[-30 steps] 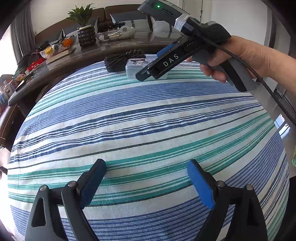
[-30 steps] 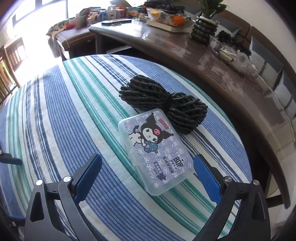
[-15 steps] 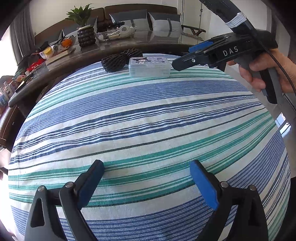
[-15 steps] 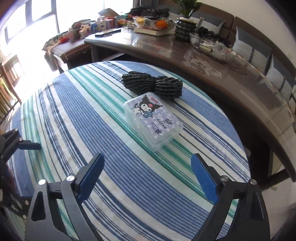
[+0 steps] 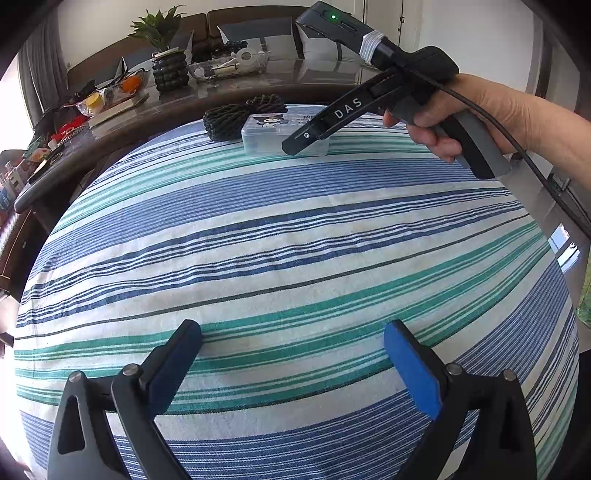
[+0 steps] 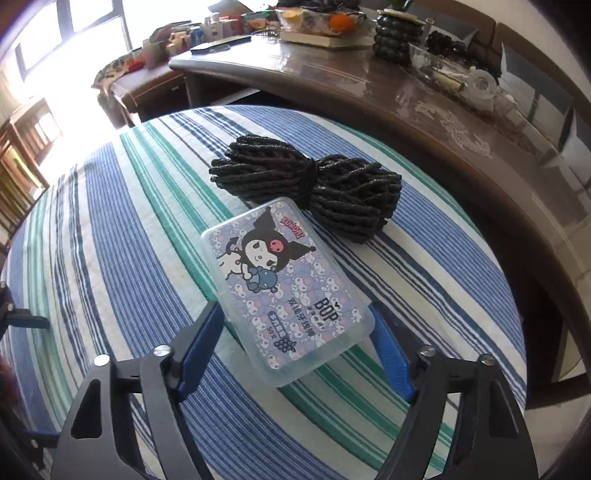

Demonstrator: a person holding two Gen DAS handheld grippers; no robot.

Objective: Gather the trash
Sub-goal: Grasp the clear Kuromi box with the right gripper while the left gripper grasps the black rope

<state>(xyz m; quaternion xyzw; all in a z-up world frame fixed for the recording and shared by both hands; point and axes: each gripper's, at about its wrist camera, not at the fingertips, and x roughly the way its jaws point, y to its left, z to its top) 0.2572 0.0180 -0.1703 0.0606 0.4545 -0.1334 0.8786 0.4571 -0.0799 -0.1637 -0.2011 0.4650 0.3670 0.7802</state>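
A clear plastic box with a cartoon sticker lies on the striped tablecloth, touching a bundle of black cord behind it. My right gripper is closing on the box's near end, and its blue pads meet the box's two sides. In the left wrist view a hand holds that right gripper down at the box at the far edge. My left gripper hovers over bare cloth near the front, its jaws still opening wide with nothing between them.
Behind the round table curves a dark glossy counter with a black vase, a glass dish, fruit and clutter. A plant and a sofa stand further back. The right gripper's cable hangs at the right.
The right gripper swung away to the right, then came back in and down onto the box. Its jaws narrowed around it. The left gripper's jaws widened slightly; that hand stayed put.
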